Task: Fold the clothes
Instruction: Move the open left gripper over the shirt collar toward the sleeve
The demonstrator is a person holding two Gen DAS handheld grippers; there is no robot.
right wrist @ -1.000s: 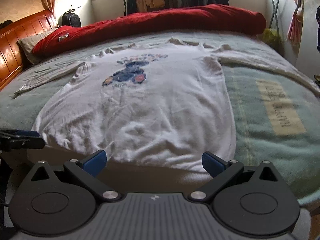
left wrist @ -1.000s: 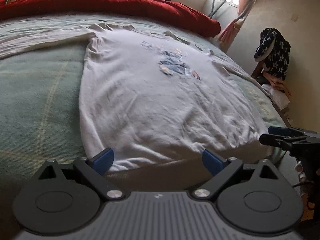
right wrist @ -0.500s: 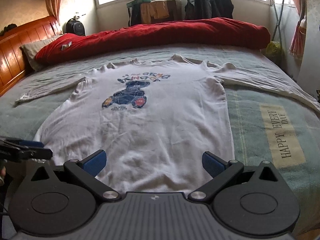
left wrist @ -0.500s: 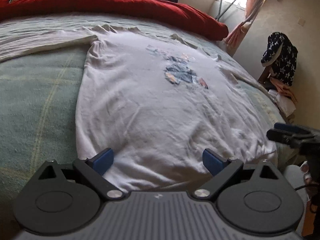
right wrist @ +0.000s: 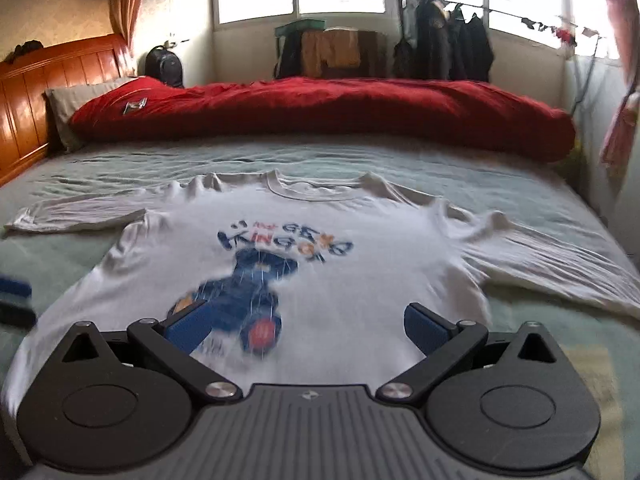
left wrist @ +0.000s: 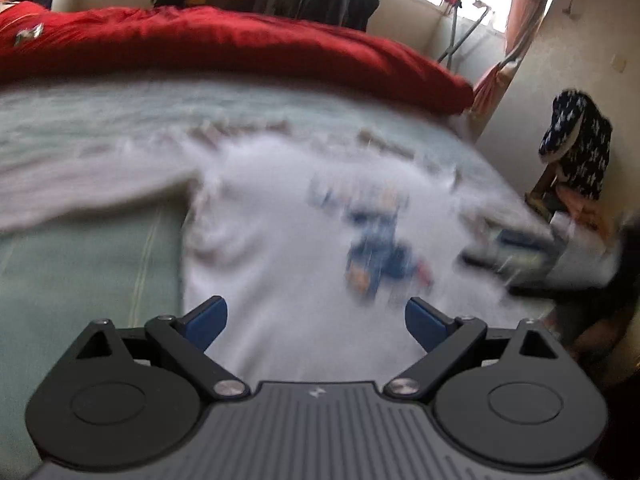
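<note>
A white long-sleeved shirt (right wrist: 360,280) with a blue cartoon print lies flat, front up, on the green bed (right wrist: 100,272), both sleeves spread sideways. My right gripper (right wrist: 298,330) hovers open above the shirt's lower body, nothing between its blue pads. In the left wrist view the shirt (left wrist: 288,272) is blurred by motion, and my left gripper (left wrist: 316,320) is open over its lower left part, holding nothing. The right gripper (left wrist: 516,252) shows there as a dark blur over the shirt's right side. The left gripper's blue tip (right wrist: 14,292) peeks in at the right wrist view's left edge.
A rolled red duvet (right wrist: 320,112) lies across the far side of the bed, beside a grey pillow (right wrist: 68,100) and wooden headboard (right wrist: 36,92). A star-patterned dark garment (left wrist: 580,148) hangs on a chair by the right wall. Clothes hang on a rack (right wrist: 444,48) under the window.
Both grippers have risen and moved forward from the hem to above the shirt's body. Both stayed open and the shirt has not shifted.
</note>
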